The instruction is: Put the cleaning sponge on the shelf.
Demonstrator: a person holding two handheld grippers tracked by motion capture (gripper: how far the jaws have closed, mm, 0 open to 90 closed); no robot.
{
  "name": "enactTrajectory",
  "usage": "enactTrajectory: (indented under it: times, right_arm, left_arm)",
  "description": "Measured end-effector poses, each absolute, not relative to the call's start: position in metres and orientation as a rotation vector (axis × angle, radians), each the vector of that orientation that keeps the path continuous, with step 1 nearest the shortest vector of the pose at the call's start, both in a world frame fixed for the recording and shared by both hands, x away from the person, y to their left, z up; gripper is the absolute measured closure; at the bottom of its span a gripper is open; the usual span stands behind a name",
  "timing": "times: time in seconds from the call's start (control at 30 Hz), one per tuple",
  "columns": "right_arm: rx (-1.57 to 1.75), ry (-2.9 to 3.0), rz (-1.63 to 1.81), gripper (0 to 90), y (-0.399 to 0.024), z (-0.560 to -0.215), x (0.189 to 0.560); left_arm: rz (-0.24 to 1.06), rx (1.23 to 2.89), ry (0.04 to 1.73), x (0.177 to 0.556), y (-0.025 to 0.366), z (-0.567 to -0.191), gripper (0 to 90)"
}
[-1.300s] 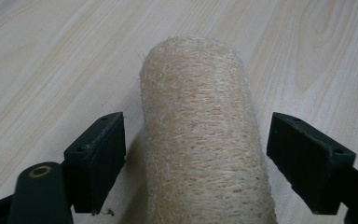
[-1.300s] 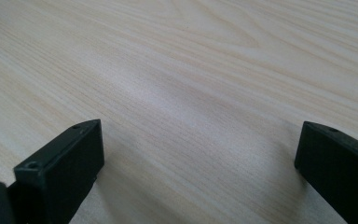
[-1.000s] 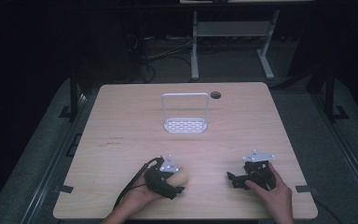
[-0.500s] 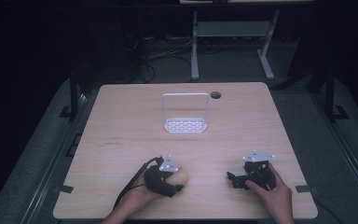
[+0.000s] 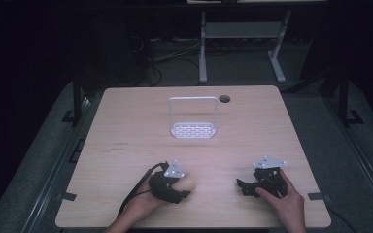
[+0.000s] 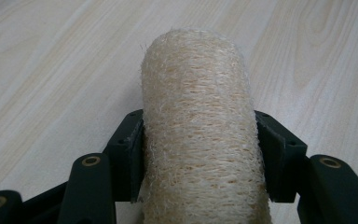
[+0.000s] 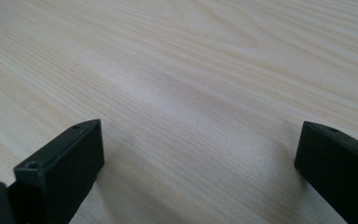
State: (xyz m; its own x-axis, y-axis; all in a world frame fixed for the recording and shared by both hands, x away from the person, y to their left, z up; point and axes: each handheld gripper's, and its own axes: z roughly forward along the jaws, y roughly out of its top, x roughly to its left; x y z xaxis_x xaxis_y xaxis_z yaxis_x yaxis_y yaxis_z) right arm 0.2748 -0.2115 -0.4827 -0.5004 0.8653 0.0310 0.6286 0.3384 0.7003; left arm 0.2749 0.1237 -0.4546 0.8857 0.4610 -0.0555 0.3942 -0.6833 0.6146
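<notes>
left gripper (image 6: pixel 200 158) clamped on loofah (image 6: pixel 198 126) | right gripper (image 7: pixel 200 154) apart | rack (image 5: pixel 193 118) far

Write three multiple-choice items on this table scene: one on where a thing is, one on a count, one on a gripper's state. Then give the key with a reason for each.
1. Where does the white wire rack stand on the table?
A. At the near edge, between the hands
B. Toward the far edge, near the middle
C. At the near left corner

2. How many grippers have a thing between the jaws?
A. None
B. One
C. Two

3. How does the left gripper stand?
A. Pads pressed on the loofah sponge
B. Wide open over bare wood
C. Shut on the rack

Key: B, the high view shows the rack far from the hands, beside the table's round hole. B, the right gripper frames bare wood. A, both pads touch the loofah's sides, the jaws having just closed in on it.
</notes>
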Motion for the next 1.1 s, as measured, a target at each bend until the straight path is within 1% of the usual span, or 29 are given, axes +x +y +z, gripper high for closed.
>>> enactTrajectory:
  times: [0.43, 0.8, 1.1]
  right_arm:
    - [1.324, 2.261, 0.948, 0.9, -0.212, -0.483, 0.275]
    - [1.323, 2.261, 0.948, 0.9, -0.212, -0.483, 0.275]
    - [1.323, 2.261, 0.948, 0.9, -0.212, -0.483, 0.275]
  left_arm:
    - [0.149, 2.360, 0.638, 0.285, 0.134, -0.443, 41.5]
    - [0.140, 2.338, 0.645, 0.296, 0.137, -0.440, 41.6]
    - [0.157, 2.328, 0.652, 0.307, 0.136, -0.434, 41.6]
